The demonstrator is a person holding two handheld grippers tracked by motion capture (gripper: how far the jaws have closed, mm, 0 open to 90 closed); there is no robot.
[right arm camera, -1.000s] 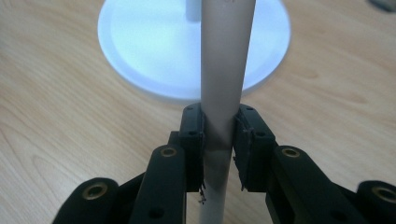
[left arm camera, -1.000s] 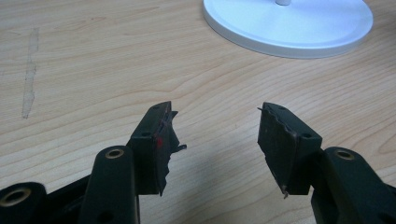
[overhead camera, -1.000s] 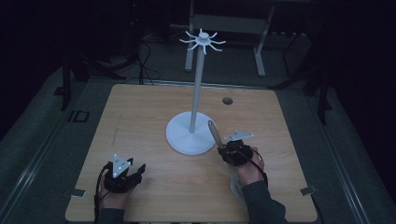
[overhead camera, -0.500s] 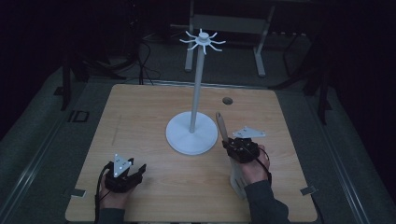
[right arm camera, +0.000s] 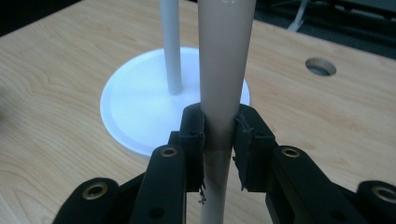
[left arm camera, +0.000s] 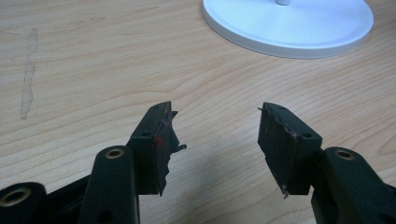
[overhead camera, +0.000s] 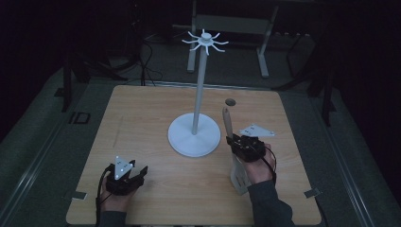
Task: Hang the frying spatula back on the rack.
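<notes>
A white hook stand point(overhead camera: 197, 90) rises from a round base point(overhead camera: 182, 137) at the table's middle, with a ring of hooks point(overhead camera: 205, 41) on top. My right gripper point(overhead camera: 239, 142) is shut on the beige handle of a spatula point(overhead camera: 227, 124), just right of the base. The handle points up and away, and the slotted head point(overhead camera: 239, 177) hangs toward the person's hand. In the right gripper view the handle point(right arm camera: 226, 56) stands clamped between the pads point(right arm camera: 194, 135), with the stand's base point(right arm camera: 135, 107) behind. My left gripper point(overhead camera: 135, 174) rests open at the front left; its jaws point(left arm camera: 215, 112) hold nothing.
The wooden table point(overhead camera: 142, 113) has a small round hole point(overhead camera: 230, 101) behind the spatula and a faint scuff point(left arm camera: 28, 70) on its left side. The stand's base point(left arm camera: 289, 23) lies ahead of the left gripper. Dark floor, cables and a frame lie beyond the far edge.
My right gripper has shifted a little to the right with the spatula, and the handle's tip has risen more upright. The left gripper has stayed put.
</notes>
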